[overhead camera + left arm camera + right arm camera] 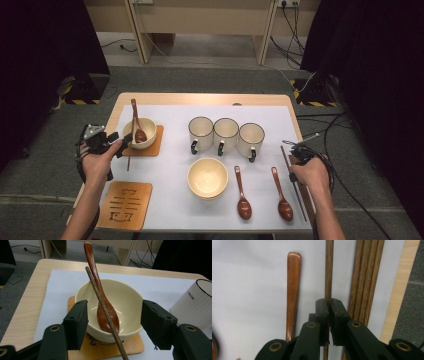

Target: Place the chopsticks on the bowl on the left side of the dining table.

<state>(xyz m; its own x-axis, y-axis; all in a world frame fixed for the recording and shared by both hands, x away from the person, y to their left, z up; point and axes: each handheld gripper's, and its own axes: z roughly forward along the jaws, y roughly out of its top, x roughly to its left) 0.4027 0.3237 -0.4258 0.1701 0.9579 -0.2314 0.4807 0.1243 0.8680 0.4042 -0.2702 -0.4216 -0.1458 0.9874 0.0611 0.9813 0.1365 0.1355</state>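
The right gripper (329, 305) pinches one chopstick (328, 267). The left gripper (113, 323) is open. Three mugs (226, 134), two bowls (207, 177), three spoons (283, 196).

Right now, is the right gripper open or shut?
Shut: the right gripper has its jaws pressed on one chopstick, beside the other chopsticks.

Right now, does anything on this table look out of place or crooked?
One thing: a lone chopstick leans slantwise across the bowl on the wooden coaster, beside the spoon in it. The other chopsticks lie by the table's right edge.
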